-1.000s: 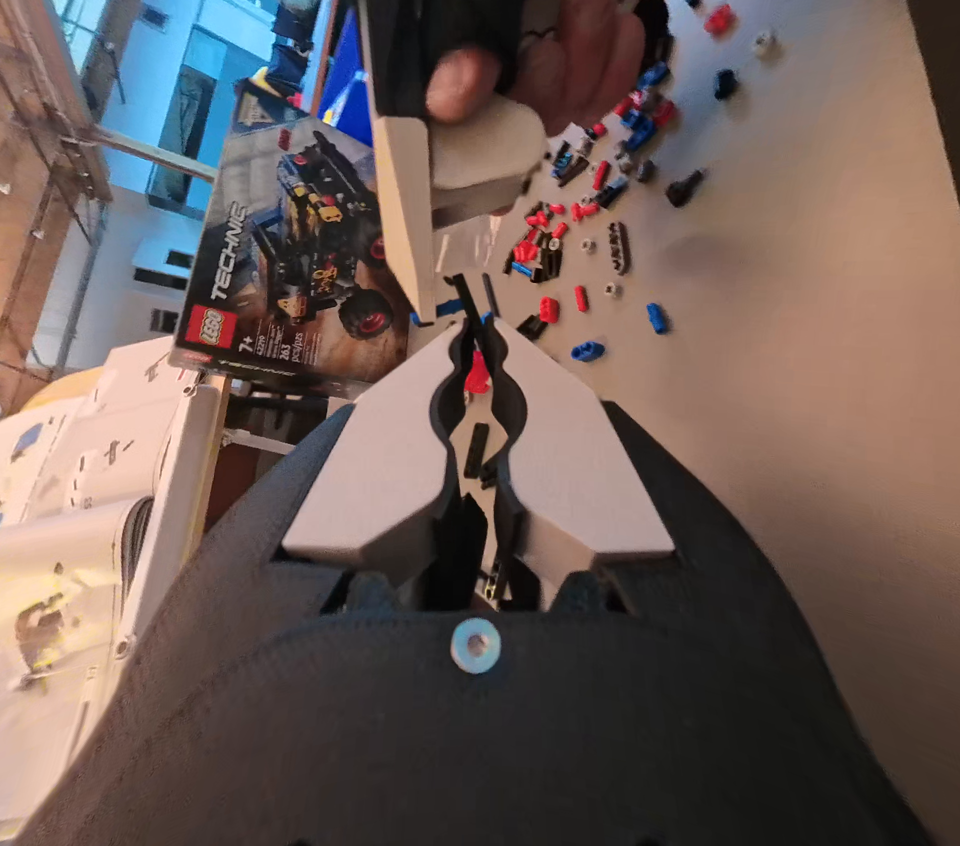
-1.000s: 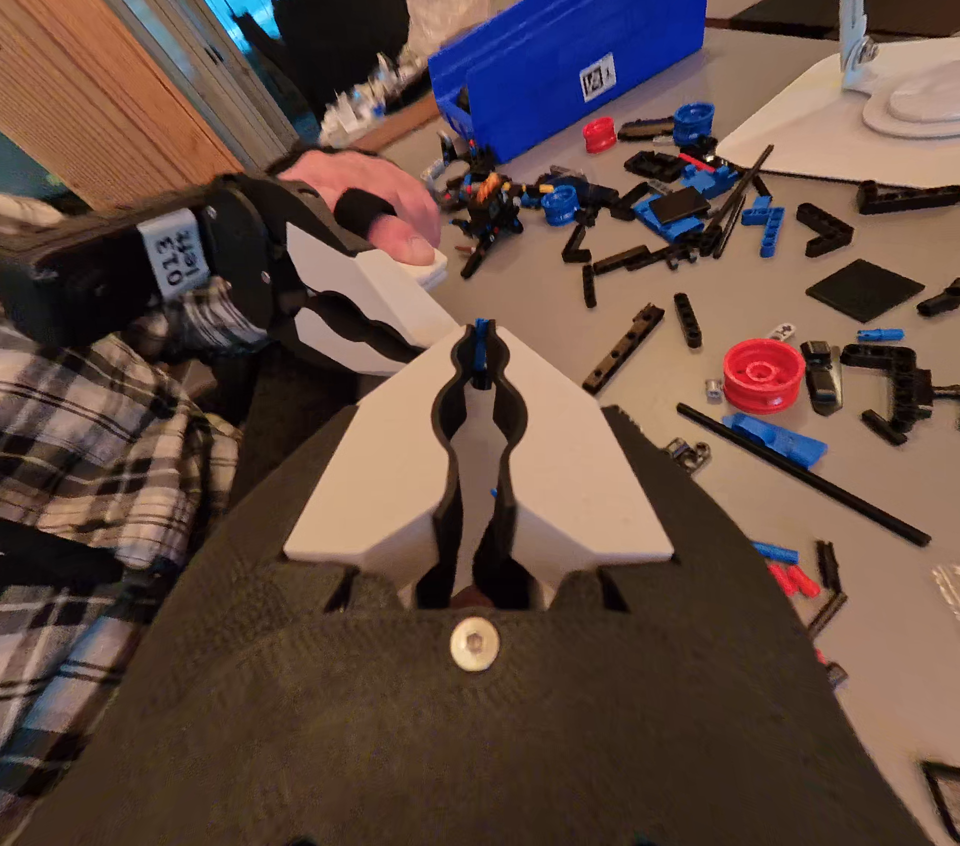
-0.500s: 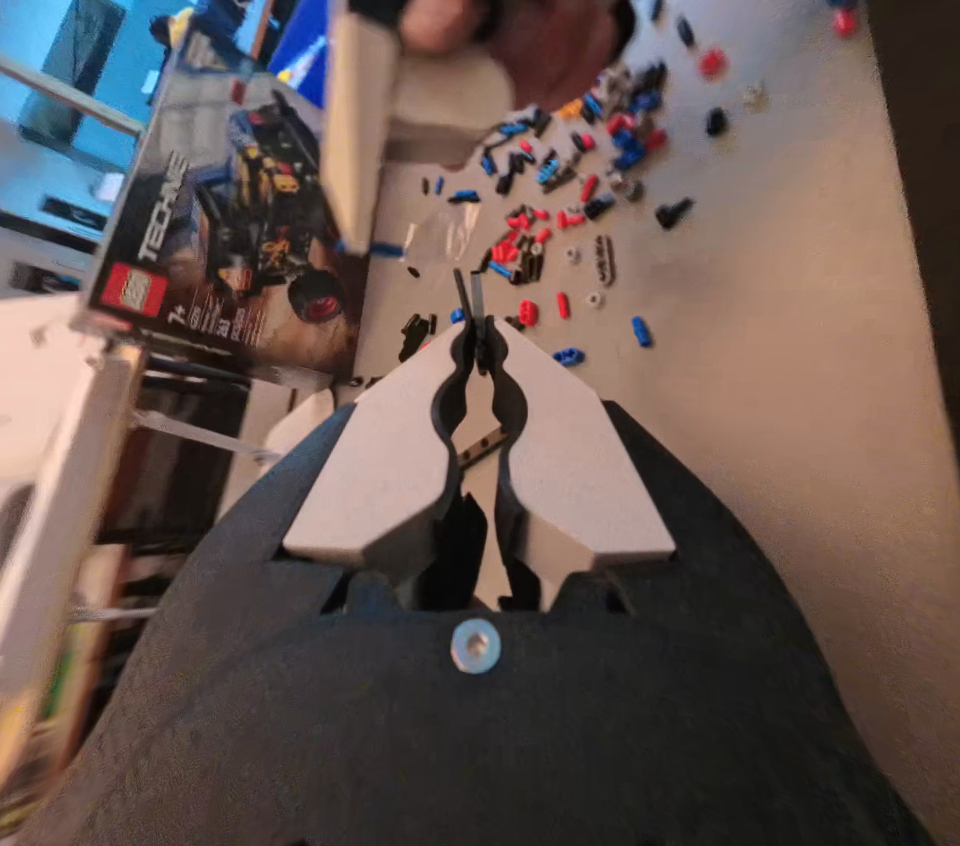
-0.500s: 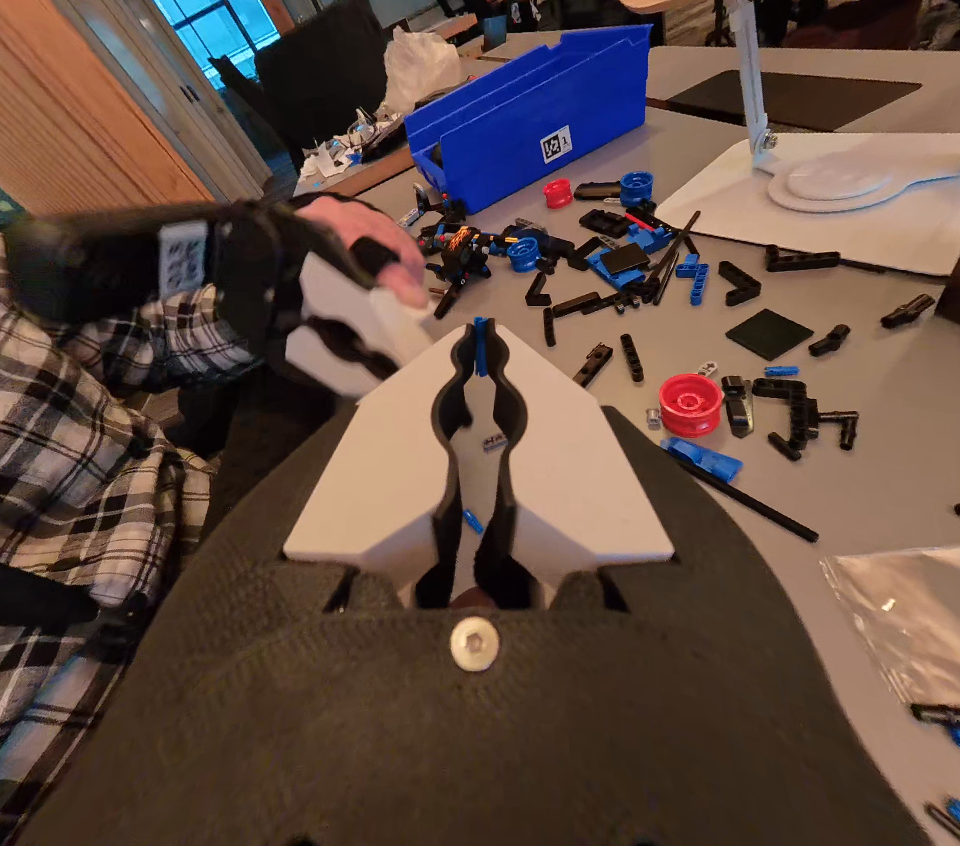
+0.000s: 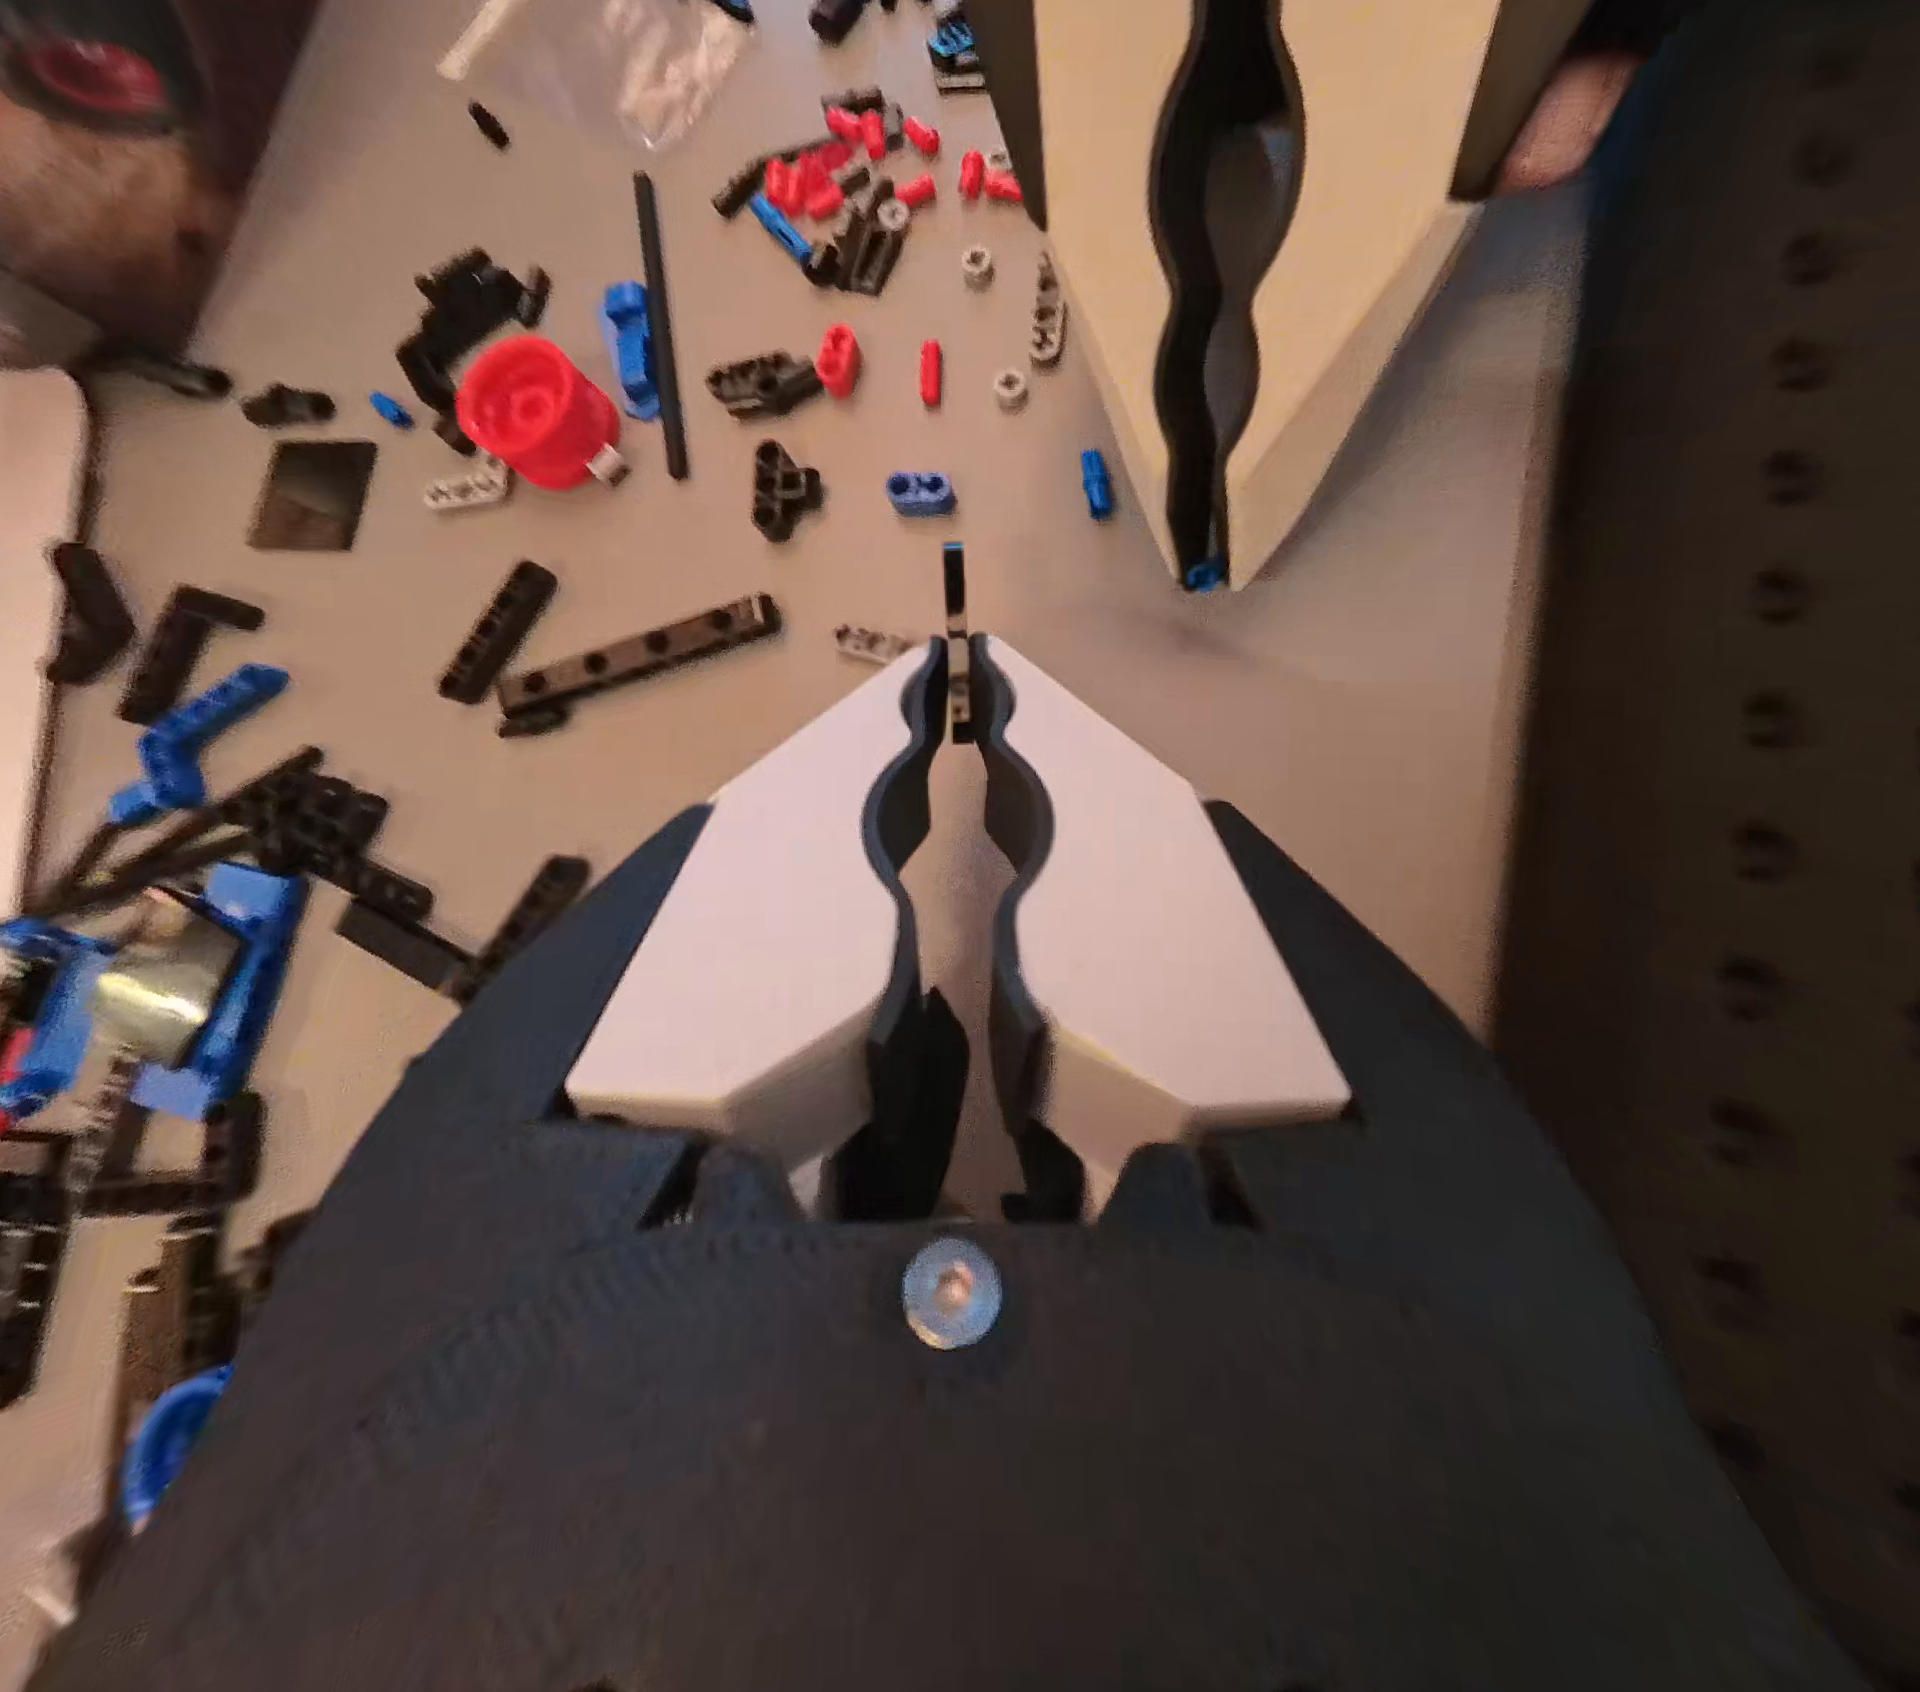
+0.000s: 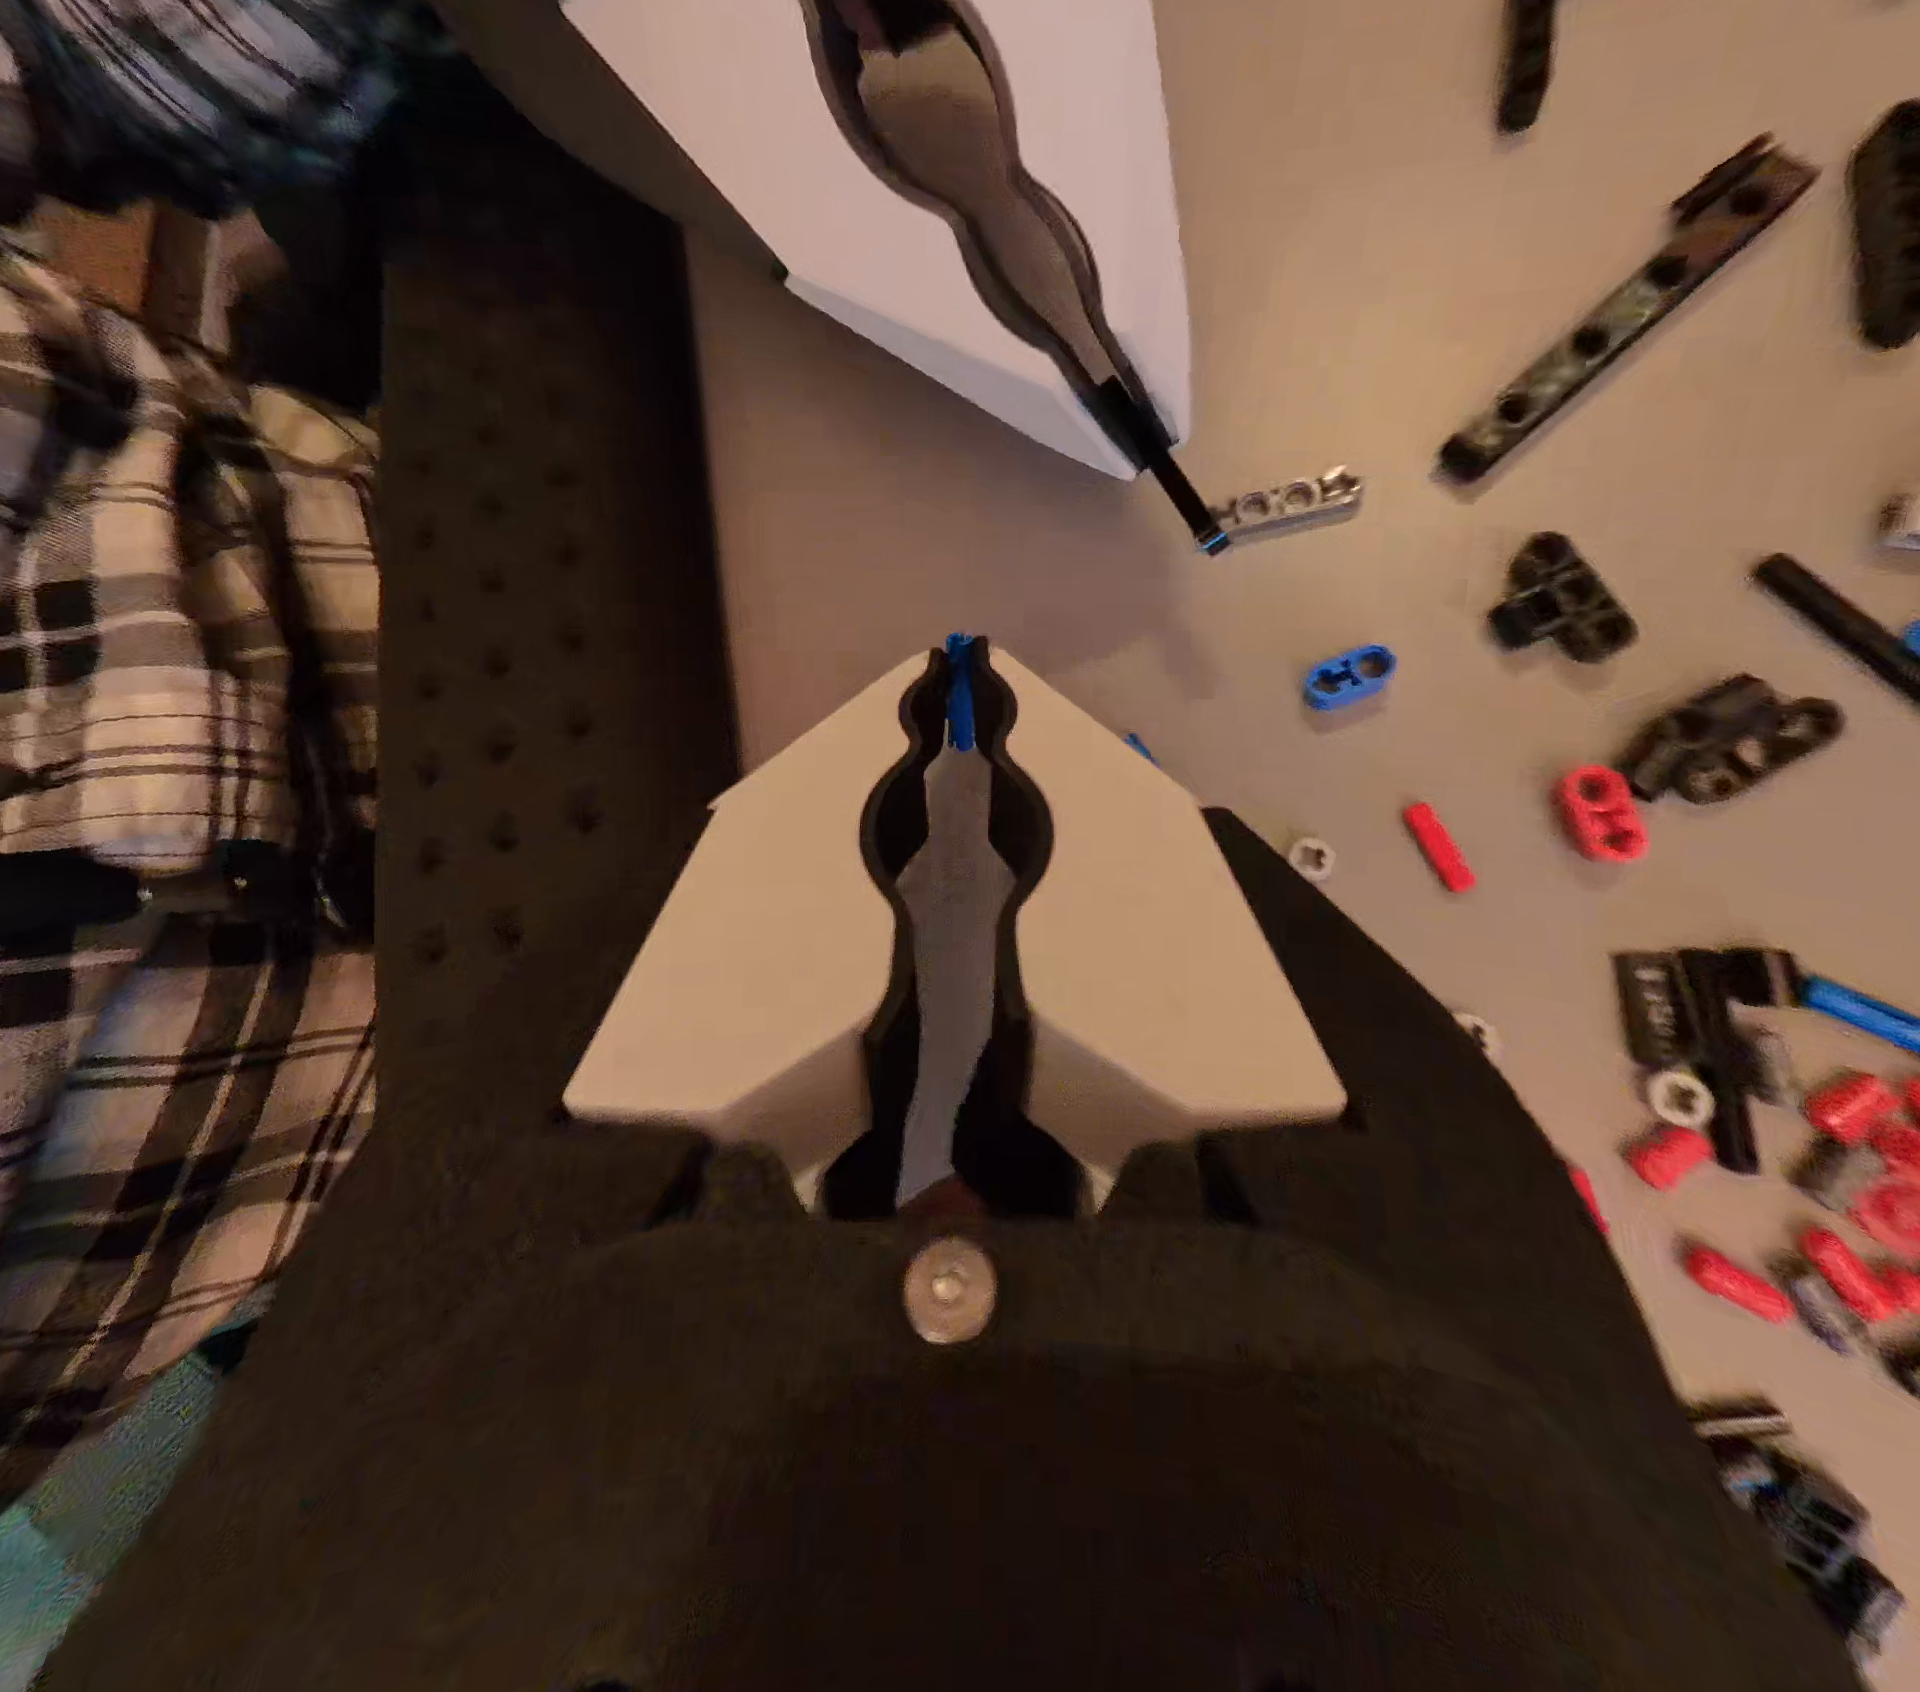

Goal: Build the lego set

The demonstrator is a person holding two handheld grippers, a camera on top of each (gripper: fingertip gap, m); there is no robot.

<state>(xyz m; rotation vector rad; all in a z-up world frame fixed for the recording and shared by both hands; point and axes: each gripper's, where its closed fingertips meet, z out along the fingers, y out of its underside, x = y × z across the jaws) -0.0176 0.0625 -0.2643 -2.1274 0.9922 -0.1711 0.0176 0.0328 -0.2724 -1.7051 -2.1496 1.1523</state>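
My left gripper is shut on a thin black piece that sticks out past the tips, with a bit of blue at its far end. My right gripper is shut on a small blue pin. Both hover just above the grey table, tips pointing toward each other a short way apart. In the left wrist view the right gripper comes in from the upper right with the blue pin. In the right wrist view the left gripper comes in from above with the black piece.
Loose parts lie to the left in the left wrist view: a red wheel hub, a long black axle, a black beam, a small blue link, red pins. The set box stands far left. A dark perforated surface borders the table.
Both grippers have tipped down toward the table and swung to face each other, tips close together. Each still holds its part.
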